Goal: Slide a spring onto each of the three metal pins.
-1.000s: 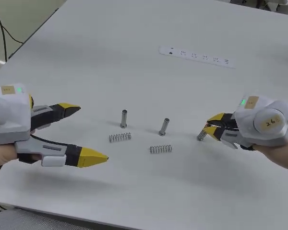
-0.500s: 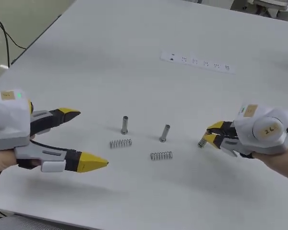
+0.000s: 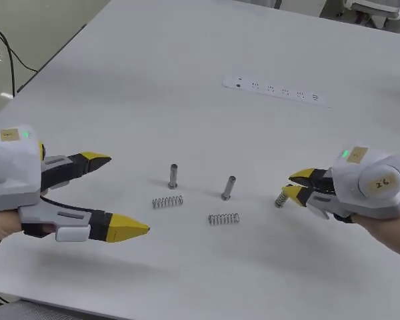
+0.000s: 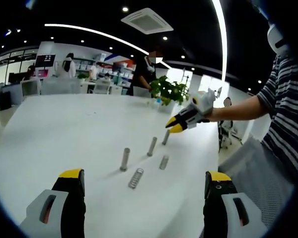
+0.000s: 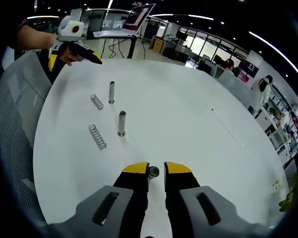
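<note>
Two bare metal pins (image 3: 173, 175) (image 3: 229, 187) stand upright mid-table, each with a loose spring (image 3: 167, 201) (image 3: 223, 218) lying in front of it. A third pin (image 3: 281, 199) on the right carries a spring around its shaft. My right gripper (image 3: 295, 185) sits at this pin with its jaws a narrow gap apart. In the right gripper view the pin's top (image 5: 152, 172) shows between the yellow tips, close to the left one. My left gripper (image 3: 113, 193) hovers wide open at the left, holding nothing, well short of the nearest pin (image 4: 124, 159).
A white power strip (image 3: 277, 89) lies flat at the far side of the white table (image 3: 187, 80). The table's near edge runs just below both grippers. Several people and office desks show in the background of the gripper views.
The head camera has shifted a little. My right gripper has eased slightly back from the third pin. The left gripper, the other pins and the loose springs have stayed put.
</note>
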